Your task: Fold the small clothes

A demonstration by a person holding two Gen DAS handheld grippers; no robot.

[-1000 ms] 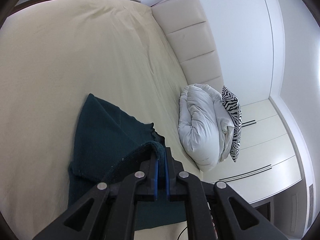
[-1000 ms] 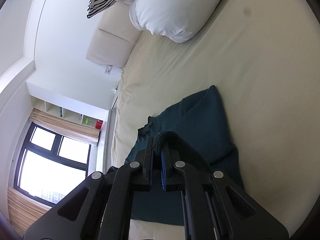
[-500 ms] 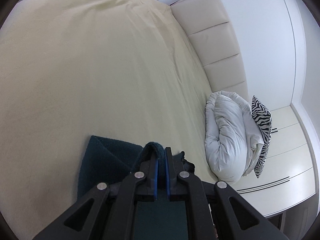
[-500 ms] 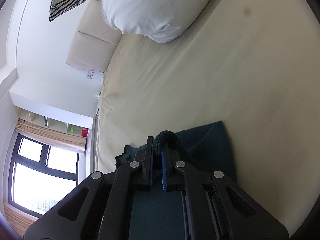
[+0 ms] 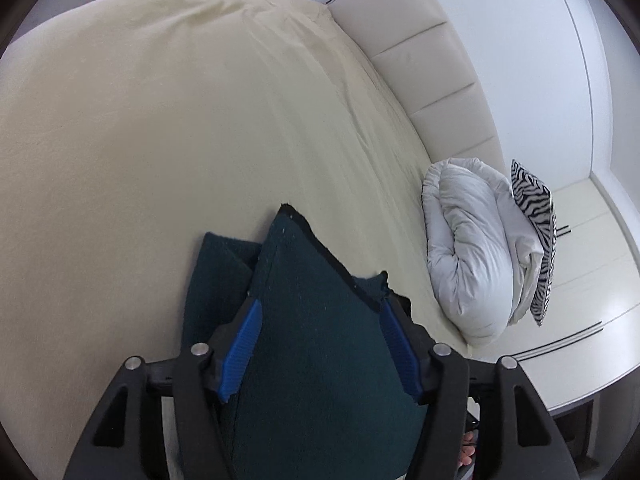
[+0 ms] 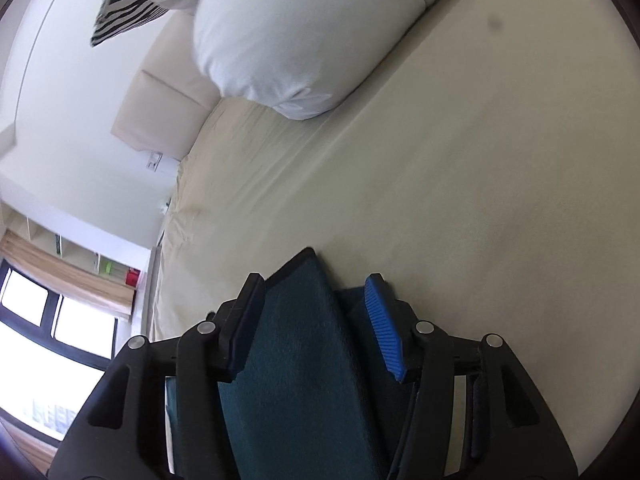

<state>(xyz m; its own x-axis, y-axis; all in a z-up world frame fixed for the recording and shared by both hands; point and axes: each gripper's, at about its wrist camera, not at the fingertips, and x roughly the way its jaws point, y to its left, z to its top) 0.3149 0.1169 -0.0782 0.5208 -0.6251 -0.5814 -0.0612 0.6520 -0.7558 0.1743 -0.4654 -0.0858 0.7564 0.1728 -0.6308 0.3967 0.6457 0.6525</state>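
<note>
A dark teal garment (image 5: 320,320) is lying folded on a cream bed (image 5: 160,140), close to the bed's near edge; a top layer is sitting over a lower one, whose corner is showing to the left in the left wrist view; the upper layer is tapering to a point aimed toward the middle of the bed; a black trim is running along its right edge, and the cloth there is ending in a ragged, notched outline; the fabric is looking thick and nubbly, like knit or fleece, with pale specks of lint scattered on it. The left gripper (image 5: 320,316) is standing wide open over the garment, its blue pads (image 5: 242,350) spread to either side of the top layer and gripping nothing. The right gripper (image 6: 316,300) is likewise spread wide, its ribbed blue pads (image 6: 386,332) flanking a raised ridge of the same garment (image 6: 304,360) and clamping nothing; whether the pads are brushing the cloth cannot be told. A rolled white duvet (image 5: 468,256) is resting at the bed's far right corner against a padded headboard (image 5: 432,60), with a zebra-print cushion (image 5: 534,232) leaning beside it; a window (image 6: 48,344) is glowing beyond the bed in the right wrist view.
</note>
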